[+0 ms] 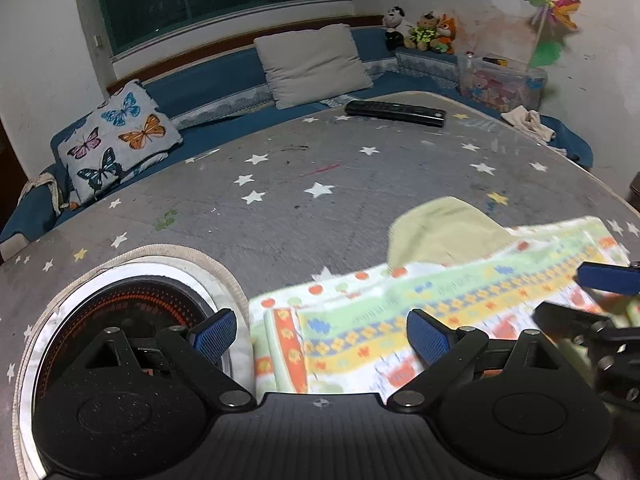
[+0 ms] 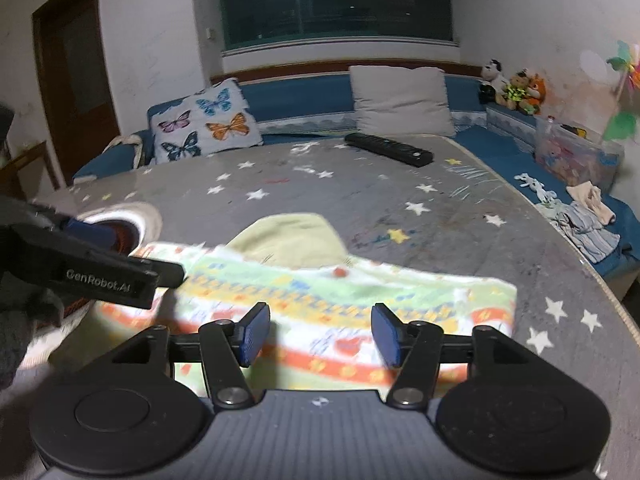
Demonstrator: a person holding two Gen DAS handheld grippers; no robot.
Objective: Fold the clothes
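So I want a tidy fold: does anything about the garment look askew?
Yes. A pale yellow-green part sticks out past the far edge of the patterned garment on the grey starred table, uneven and not tucked in.

1. Your left gripper (image 1: 322,338) is matte black plastic, with two blue ribbed rectangular pads (image 1: 214,334) on angled linkage arms.
2. Silver pivot screws (image 1: 235,398) sit at the linkage joints above round black discs.
3. Your right gripper (image 2: 320,336) has the same build.
4. White "GenRobot.AI" lettering (image 2: 98,280) marks the left gripper's side.
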